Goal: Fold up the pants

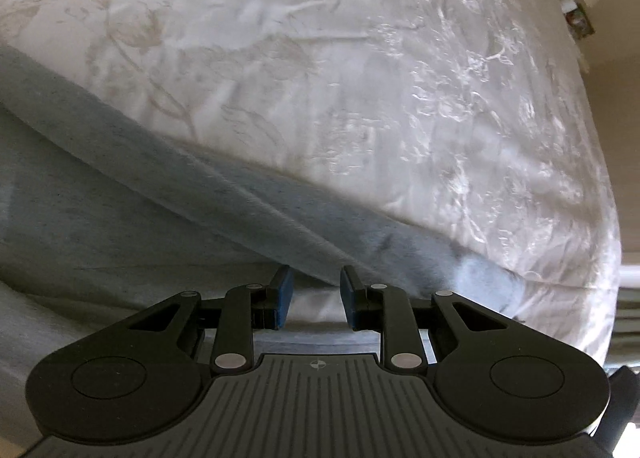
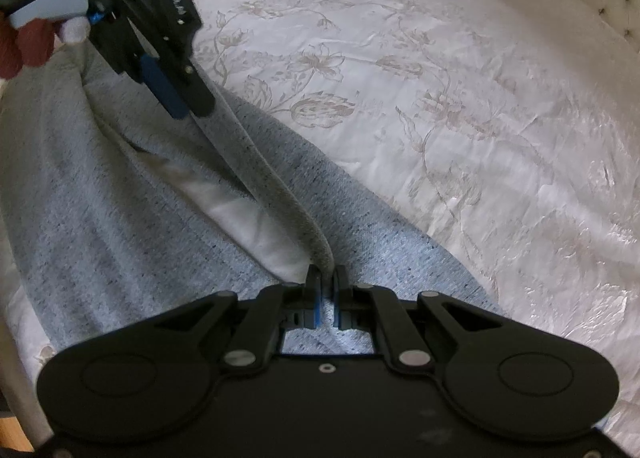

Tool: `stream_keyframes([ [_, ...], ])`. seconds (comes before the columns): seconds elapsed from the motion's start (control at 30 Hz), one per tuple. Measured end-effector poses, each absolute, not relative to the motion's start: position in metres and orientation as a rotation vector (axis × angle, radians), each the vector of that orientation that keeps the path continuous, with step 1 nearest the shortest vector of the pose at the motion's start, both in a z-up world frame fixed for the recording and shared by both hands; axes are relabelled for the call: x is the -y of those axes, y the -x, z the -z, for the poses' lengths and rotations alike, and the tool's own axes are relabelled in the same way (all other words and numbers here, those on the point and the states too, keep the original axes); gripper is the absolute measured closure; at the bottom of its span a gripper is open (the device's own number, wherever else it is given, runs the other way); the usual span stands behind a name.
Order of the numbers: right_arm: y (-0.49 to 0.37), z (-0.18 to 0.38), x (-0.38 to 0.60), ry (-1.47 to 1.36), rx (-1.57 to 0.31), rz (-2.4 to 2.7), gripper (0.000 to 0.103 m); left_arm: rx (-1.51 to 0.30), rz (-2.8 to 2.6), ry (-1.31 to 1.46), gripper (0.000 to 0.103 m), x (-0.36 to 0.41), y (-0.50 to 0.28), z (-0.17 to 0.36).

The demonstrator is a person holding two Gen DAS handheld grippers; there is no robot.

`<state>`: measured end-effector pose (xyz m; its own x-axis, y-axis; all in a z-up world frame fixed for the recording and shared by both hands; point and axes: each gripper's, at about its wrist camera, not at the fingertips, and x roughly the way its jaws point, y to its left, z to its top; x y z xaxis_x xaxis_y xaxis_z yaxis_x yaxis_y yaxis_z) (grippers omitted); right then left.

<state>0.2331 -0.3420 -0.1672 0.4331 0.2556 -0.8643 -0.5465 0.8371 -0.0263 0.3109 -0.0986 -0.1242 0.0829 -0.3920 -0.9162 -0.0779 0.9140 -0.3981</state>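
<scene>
While we hold the pants (image 2: 120,198) by one raised fold of grey fabric, most of what can go wrong comes from how little cloth each side has. Our right gripper (image 2: 326,290) is clenched on a thin ridge of the fold, which runs up from its fingertips toward the left gripper (image 2: 184,106). The pants lie along the near edge of the bed (image 2: 440,78), spread over its flowered cover, with a pale lining or pocket showing in the open fold. In the left wrist view the left gripper (image 1: 316,294) shows its jaws standing apart with a clear gap, and nothing sits plainly between the pads there; in the right wrist view its tip meets the fold, but we cannot tell whether it pinches the cloth or only rests against it. If it has no real hold, any pull would lift one end only, and the fold would twist or sag in the middle. The right grip catches just the crest of the ridge, so a sharp tug could slip it free. Since the pants lie close to the near edge, a dropped end could slide off the bed. Dragging the fabric could also bunch the cover beneath it.
</scene>
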Motion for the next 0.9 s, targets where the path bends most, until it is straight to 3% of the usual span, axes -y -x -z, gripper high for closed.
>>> stream_keyframes([
  [0.23,-0.226,0.167,0.342,0.343,-0.992,-0.525,0.097,-1.495,0.161,0.369,0.078,0.102,-0.322,0.140],
  [0.9,-0.213,0.152,0.350,0.318,-0.945,-0.521,0.097,-1.446,-0.197,0.415,0.078,-0.003,-0.360,0.164],
])
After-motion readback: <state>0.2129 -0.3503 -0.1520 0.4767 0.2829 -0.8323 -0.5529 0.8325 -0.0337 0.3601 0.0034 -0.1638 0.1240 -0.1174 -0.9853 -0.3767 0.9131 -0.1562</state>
